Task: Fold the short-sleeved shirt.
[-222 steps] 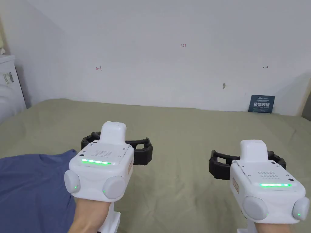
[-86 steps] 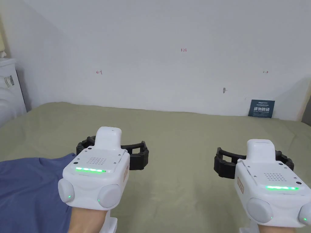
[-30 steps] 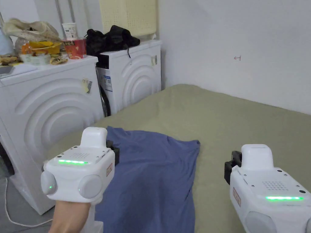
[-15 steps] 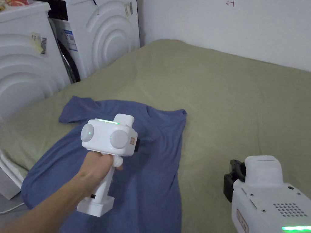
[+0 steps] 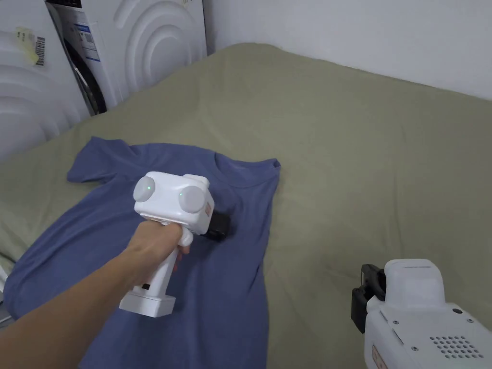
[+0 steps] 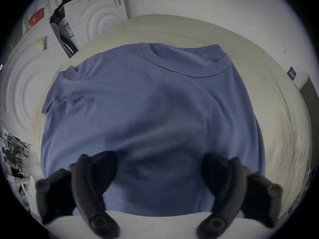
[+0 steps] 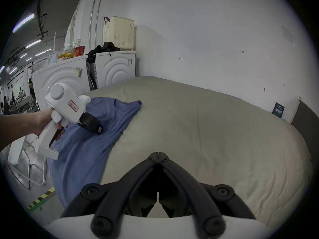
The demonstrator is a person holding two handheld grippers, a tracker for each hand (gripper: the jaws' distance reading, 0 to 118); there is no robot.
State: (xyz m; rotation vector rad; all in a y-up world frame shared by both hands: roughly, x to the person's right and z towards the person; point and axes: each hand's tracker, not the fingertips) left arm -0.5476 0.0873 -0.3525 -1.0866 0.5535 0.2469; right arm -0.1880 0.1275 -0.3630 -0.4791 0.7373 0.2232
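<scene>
Step in hand: the reach. Nothing is folded yet.

Blue short-sleeved shirt (image 5: pixel 144 240) lies spread, chest up, on the olive-green bed cover (image 5: pixel 360 158), near the bed's left edge beside 2 white washing machines (image 5: pixel 125 43). Collar (image 6: pixel 188 65) points toward the wall; 1 sleeve (image 5: pixel 91 161) lies flat toward the machines; the lower hem hangs off the near edge. The other sleeve is hard to make out, possibly tucked under.

Left gripper (image 6: pixel 158 158) hovers low over the chest, just below the collar, jaws wide apart, cloth between them but not pinched. Contact with the fabric: cannot tell.

Right gripper (image 7: pixel 158 154) waits over bare cover, well apart from the shirt, jaws pressed together on nothing.

Next move, by my reading: the shirt sits off to 1 side and overhangs, so it likely needs a pinch and a drag toward the bed's middle, then smoothing before any fold. The right gripper must open and come across to take a second point.

Against 0.5 s ago: the left gripper is lower and closer to the cloth, its nose tipped down toward the chest. The shirt lies as it did.
</scene>
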